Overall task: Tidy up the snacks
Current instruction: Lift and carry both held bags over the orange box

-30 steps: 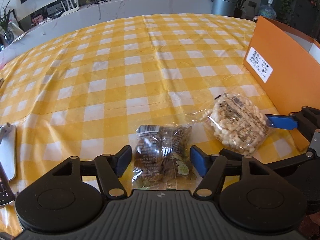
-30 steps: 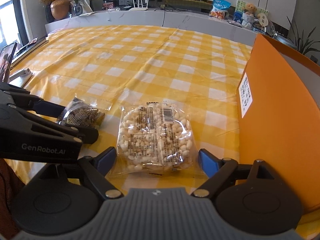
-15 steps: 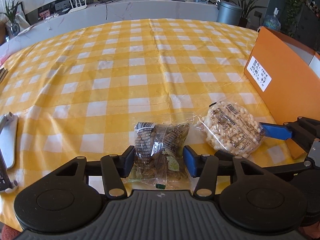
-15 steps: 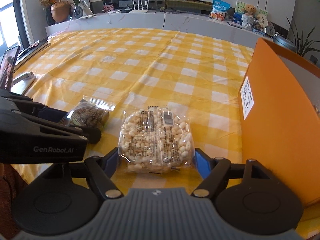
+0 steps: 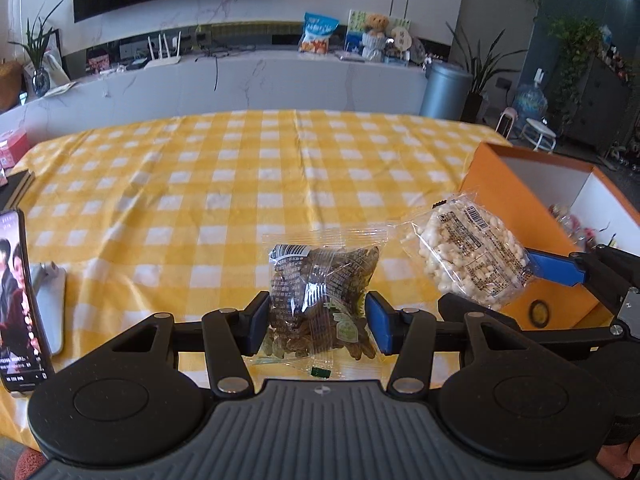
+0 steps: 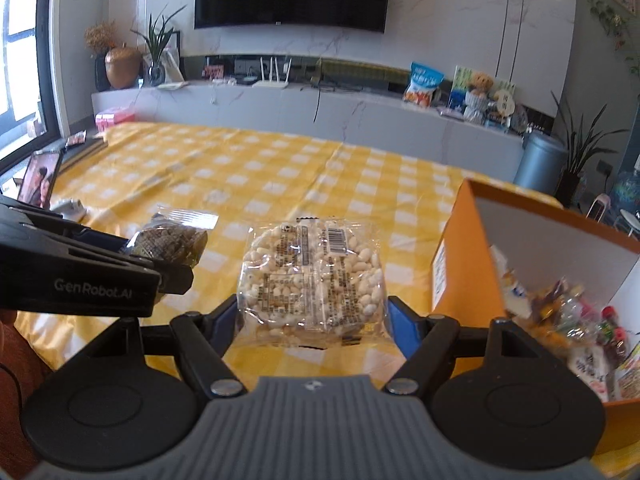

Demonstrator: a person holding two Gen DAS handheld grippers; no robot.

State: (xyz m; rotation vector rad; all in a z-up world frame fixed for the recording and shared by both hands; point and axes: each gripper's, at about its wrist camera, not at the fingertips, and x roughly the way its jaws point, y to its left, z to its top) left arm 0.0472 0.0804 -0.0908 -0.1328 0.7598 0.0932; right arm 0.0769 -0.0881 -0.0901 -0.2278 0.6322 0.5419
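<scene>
Two snack packets are clamped in my grippers, both lifted clear of the yellow checked tablecloth point(image 5: 224, 184). My left gripper point(image 5: 316, 322) pinches a clear packet of dark raisins point(image 5: 320, 292). My right gripper point(image 6: 312, 322) squeezes a packet of pale puffed grains point(image 6: 310, 276). The orange box point(image 6: 460, 256), at three o'clock from both packets, already contains mixed snacks point(image 6: 576, 320).
</scene>
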